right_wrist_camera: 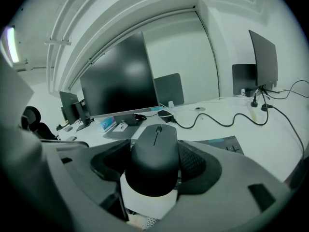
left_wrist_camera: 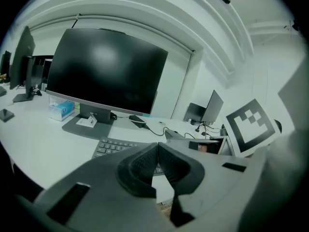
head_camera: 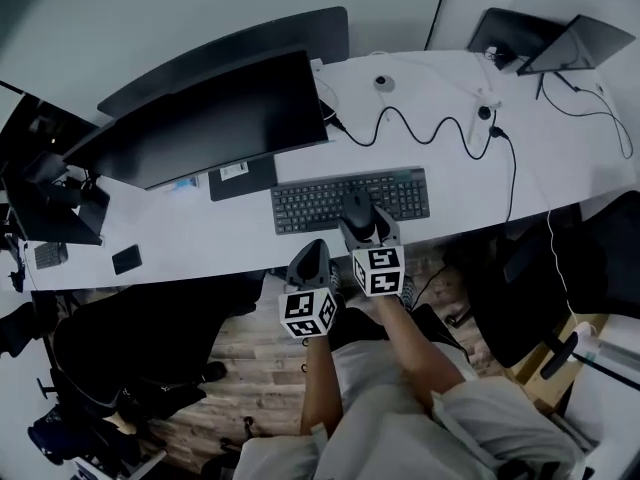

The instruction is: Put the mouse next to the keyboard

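A black mouse (right_wrist_camera: 157, 153) sits between the pads of my right gripper (right_wrist_camera: 155, 166), which is shut on its sides. In the head view the mouse (head_camera: 355, 206) hangs over the middle of the dark keyboard (head_camera: 350, 200), near the white desk's front edge, with my right gripper (head_camera: 362, 224) behind it. The keyboard's right end (right_wrist_camera: 226, 144) shows past the right jaw. My left gripper (head_camera: 312, 255) is just left of the right one, off the desk's front edge. Its jaws are pressed together with nothing in them (left_wrist_camera: 157, 152). Beyond them lies the keyboard (left_wrist_camera: 115, 147).
A large dark monitor (head_camera: 215, 118) stands behind the keyboard on the white desk (head_camera: 170, 233). A black cable (head_camera: 420, 128) snakes across the right half. A tissue box (left_wrist_camera: 62, 109) sits by the monitor foot, a phone (head_camera: 126, 259) lies far left. Office chairs (head_camera: 130, 343) flank me.
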